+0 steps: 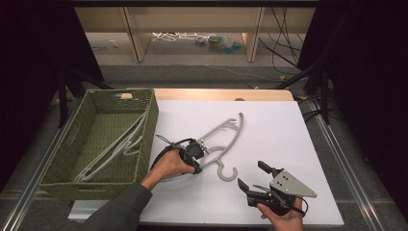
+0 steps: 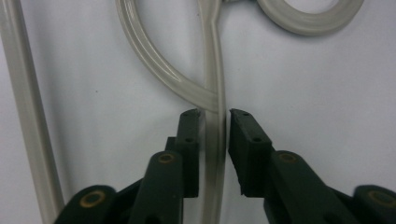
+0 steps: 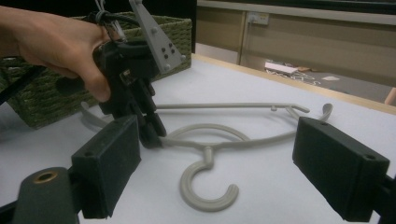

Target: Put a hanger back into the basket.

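**Left fingers closing on a hanger beside a part-filled basket**

The white desk carries, at the left of the high view, a green woven basket that already holds pale hangers; judged from this, part of the sorting is done. One grey hanger lies flat at the frame's centre, not yet lifted. Its long axis runs diagonally from lower left to upper right, and its hook points toward the lower edge of the frame. The left gripper pinches one thin bar of the hanger between its fingers. The right gripper, lower right, hovers apart from the hook with fingers spread wide and empty. Lifting and transfer to the basket remain.
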`<state>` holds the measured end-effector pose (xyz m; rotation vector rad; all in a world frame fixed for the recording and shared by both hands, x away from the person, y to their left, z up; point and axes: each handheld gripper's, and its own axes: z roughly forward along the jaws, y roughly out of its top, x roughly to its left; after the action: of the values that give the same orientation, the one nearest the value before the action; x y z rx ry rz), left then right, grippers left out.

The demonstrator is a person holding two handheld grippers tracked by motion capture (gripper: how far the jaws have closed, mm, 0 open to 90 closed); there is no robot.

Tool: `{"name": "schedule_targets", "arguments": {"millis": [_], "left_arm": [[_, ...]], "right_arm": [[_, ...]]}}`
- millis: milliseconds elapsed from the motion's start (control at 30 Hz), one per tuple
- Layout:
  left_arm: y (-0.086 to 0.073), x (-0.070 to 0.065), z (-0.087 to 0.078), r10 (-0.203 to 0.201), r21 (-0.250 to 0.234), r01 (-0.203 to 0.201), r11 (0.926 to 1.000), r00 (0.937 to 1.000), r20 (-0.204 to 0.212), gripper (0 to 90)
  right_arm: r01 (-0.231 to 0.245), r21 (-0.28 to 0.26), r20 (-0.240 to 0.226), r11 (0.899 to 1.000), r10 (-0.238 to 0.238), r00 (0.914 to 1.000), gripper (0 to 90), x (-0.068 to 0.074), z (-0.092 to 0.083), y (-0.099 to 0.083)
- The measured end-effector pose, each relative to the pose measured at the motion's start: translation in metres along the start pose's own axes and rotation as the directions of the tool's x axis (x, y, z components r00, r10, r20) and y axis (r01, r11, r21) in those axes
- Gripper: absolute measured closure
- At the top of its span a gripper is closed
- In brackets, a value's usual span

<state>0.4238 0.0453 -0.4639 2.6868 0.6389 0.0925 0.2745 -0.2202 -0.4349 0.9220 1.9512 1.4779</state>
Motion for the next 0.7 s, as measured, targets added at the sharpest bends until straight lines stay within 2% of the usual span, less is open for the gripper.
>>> {"name": "schedule_targets", "arguments": {"millis": [133, 167, 200, 233, 367, 433, 467, 500, 533, 567, 600, 700], "left_arm": [[-0.0004, -0.0009, -0.0005, 0.009, 0.002, -0.009, 1.0000, 0.9999, -0.012, 81.0], [0.0000, -0.0020, -0.0007, 0.022, 0.011, -0.021, 0.9997, 0.9996, -0.016, 81.1], [0.0005, -0.0015, -0.0007, 0.058, 0.015, -0.058, 0.9982, 0.9980, -0.025, 81.2], [0.0002, -0.0039, 0.0005, 0.039, -0.003, -0.040, 0.9992, 0.9988, -0.030, 81.3], [-0.0010, -0.0025, 0.0001, 0.054, -0.012, -0.054, 0.9985, 0.9982, -0.027, 81.5], [-0.0015, -0.0033, 0.0004, 0.039, -0.026, -0.040, 0.9989, 0.9987, -0.033, 81.6], [-0.0008, -0.0024, -0.0014, 0.067, -0.001, -0.068, 0.9977, 0.9970, -0.038, 81.6], [-0.0007, -0.0032, -0.0009, 0.063, -0.018, -0.064, 0.9978, 0.9968, -0.050, 81.6], [-0.0007, -0.0039, -0.0001, 0.040, -0.039, -0.042, 0.9984, 0.9974, -0.060, 81.7], [-0.0007, -0.0017, -0.0006, 0.047, -0.046, -0.050, 0.9977, 0.9964, -0.070, 81.7], [-0.0012, -0.0009, -0.0015, 0.026, -0.056, -0.030, 0.9980, 0.9971, -0.072, 81.7], [-0.0039, 0.0053, -0.0079, -0.001, -0.090, -0.006, 0.9959, 0.9974, -0.073, 81.8]], "right_arm": [[0.001, -0.007, -0.001, 1.000, -0.001, 1.0000, 16.0, 0.0004, 0.0003, 0.0001], [0.001, -0.006, -0.001, 1.000, -0.001, 1.0000, 15.9, 0.0003, 0.0004, 0.0000], [-0.007, -0.007, -0.015, 1.000, 0.007, 0.9999, 15.9, 0.0003, 0.0008, -0.0003], [0.000, 0.002, -0.006, 1.000, 0.000, 1.0000, 15.9, 0.0002, -0.0001, 0.0001], [0.000, -0.003, -0.008, 1.000, 0.000, 1.0000, 15.9, 0.0005, 0.0003, 0.0002], [0.005, -0.007, -0.004, 1.000, -0.006, 1.0000, 16.0, 0.0001, -0.0002, 0.0004], [0.006, -0.008, -0.003, 1.000, -0.006, 1.0000, 16.0, -0.0002, -0.0006, 0.0008], [0.006, -0.009, 0.003, 1.000, -0.006, 1.0000, 15.9, -0.0005, -0.0005, 0.0009], [-0.001, -0.008, -0.003, 1.000, 0.001, 1.0000, 15.9, -0.0007, -0.0001, 0.0004], [-0.003, -0.004, -0.004, 1.000, 0.003, 1.0000, 15.9, -0.0009, -0.0003, 0.0002], [0.001, -0.005, 0.003, 1.000, -0.001, 1.0000, 15.9, -0.0008, -0.0008, 0.0004], [0.004, -0.003, 0.002, 1.000, -0.004, 1.0000, 15.9, -0.0011, -0.0014, 0.0009]]}}
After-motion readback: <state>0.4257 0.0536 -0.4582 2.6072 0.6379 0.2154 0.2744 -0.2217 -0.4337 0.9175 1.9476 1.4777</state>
